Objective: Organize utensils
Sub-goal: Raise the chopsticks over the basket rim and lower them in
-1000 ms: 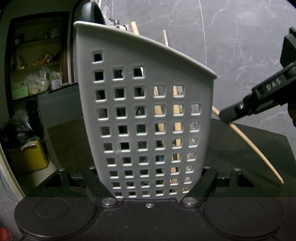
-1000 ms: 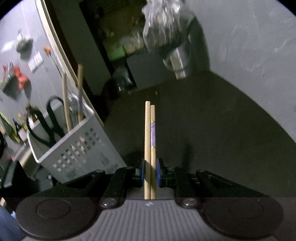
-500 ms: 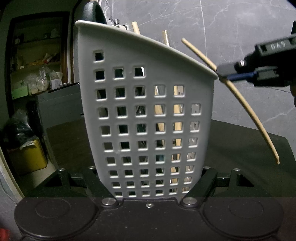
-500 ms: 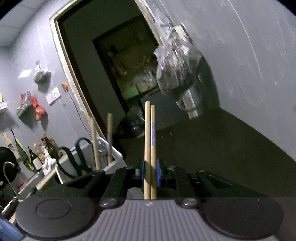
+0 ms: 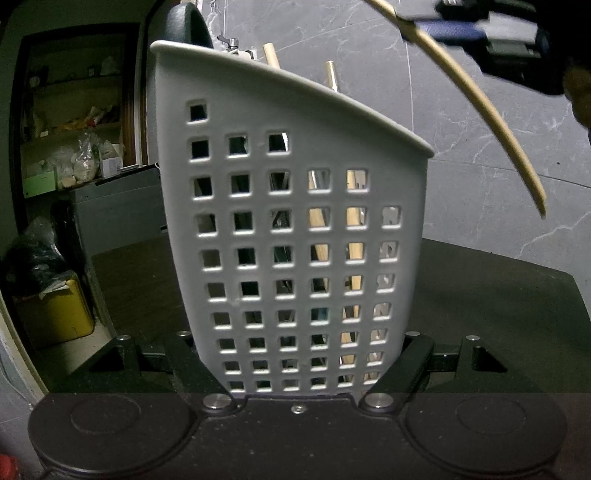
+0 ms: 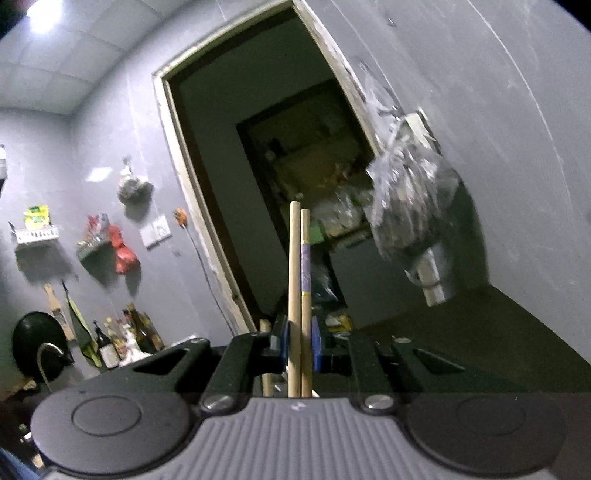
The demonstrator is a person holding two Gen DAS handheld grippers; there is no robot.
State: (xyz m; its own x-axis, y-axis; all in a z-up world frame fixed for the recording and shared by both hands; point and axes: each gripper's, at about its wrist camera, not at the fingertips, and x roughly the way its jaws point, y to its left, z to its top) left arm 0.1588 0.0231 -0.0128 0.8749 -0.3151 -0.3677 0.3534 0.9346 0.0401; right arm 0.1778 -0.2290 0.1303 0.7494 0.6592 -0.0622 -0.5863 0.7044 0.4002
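A white perforated utensil basket [image 5: 295, 229] fills the left wrist view, held between my left gripper's [image 5: 299, 365] jaws, which are shut on its base. Wooden chopsticks and dark-handled utensils stand inside it. My right gripper [image 6: 299, 339] is shut on a pair of wooden chopsticks [image 6: 300, 280], one with a purple band, pointing up. In the left wrist view the right gripper [image 5: 476, 33] is above and right of the basket, with the chopsticks [image 5: 491, 114] hanging down from it, tips beside the basket's rim.
The basket stands on a dark table [image 5: 498, 295] against a grey marble wall [image 5: 461, 129]. A doorway [image 6: 280, 177] with shelves lies beyond. A plastic bag [image 6: 410, 206] hangs on the wall. A sink tap and bottles [image 6: 110, 343] stand at the left.
My right gripper has lifted and tilted the chopsticks from near the table up to above the basket's rim. The left gripper and basket have not moved.
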